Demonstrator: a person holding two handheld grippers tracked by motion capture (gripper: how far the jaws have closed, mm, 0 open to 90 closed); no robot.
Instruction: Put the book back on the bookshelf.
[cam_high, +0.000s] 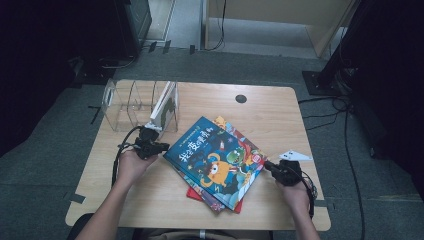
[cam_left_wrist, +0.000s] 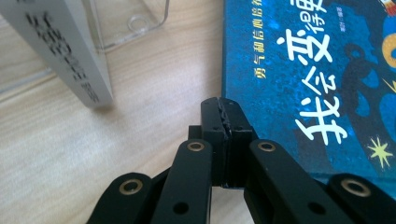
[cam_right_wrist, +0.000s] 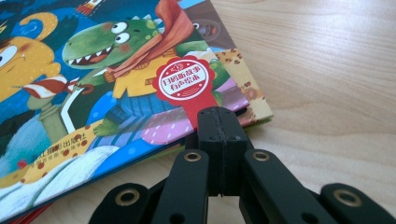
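1. Two tools, a stack of about three picture books (the lower ones mostly covered) and one clear rack (cam_high: 131, 105) holding one upright book (cam_high: 165, 106) are on the wooden surface (cam_high: 280, 115).
2. The blue top book (cam_high: 215, 159) lies between the tools.
3. Left tool (cam_left_wrist: 225, 108): jaws pressed together, empty, at the book's left edge.
4. Right tool (cam_right_wrist: 219, 122): jaws together, empty, at the stack's near right corner.

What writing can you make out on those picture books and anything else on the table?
"我会变得更" in big white characters, cut off at the edge, on the blue book.
"勇气和信" in small yellow characters above it; the rest is blurred.
"扫码听故事 有声绘本" on the red sticker.
Grey print on the standing book's spine: too blurred.
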